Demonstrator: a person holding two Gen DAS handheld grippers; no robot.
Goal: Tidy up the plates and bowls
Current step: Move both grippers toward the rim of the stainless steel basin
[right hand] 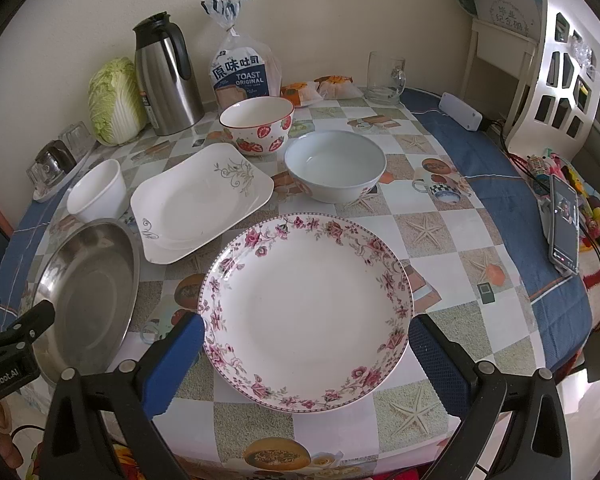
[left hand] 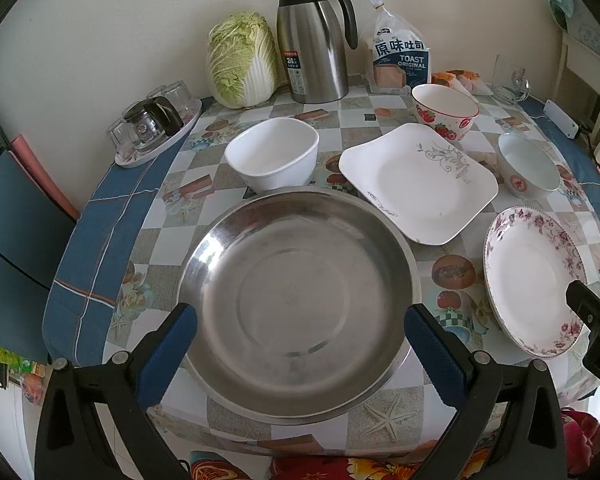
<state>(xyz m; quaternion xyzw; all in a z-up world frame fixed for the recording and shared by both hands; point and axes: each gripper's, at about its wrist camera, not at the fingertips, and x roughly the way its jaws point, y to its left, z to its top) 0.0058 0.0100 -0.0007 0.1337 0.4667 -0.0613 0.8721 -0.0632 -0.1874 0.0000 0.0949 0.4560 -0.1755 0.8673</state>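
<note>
A large steel pan (left hand: 296, 304) lies on the table in front of my left gripper (left hand: 300, 352), which is open and empty above its near rim. A floral round plate (right hand: 306, 312) lies before my right gripper (right hand: 306, 360), open and empty over its near edge. Behind them are a white square bowl (left hand: 272, 154), a square white plate (left hand: 418, 182), a strawberry bowl (left hand: 444, 110) and a pale blue bowl (right hand: 334, 164). The steel pan also shows in the right wrist view (right hand: 86, 296), and the floral plate in the left wrist view (left hand: 534, 280).
A cabbage (left hand: 242, 60), a steel thermos jug (left hand: 312, 40) and a toast bag (left hand: 400, 56) stand along the wall. A tray of glasses (left hand: 156, 126) sits at the far left, a glass mug (right hand: 384, 78) at the back right, a phone (right hand: 564, 224) at the right edge.
</note>
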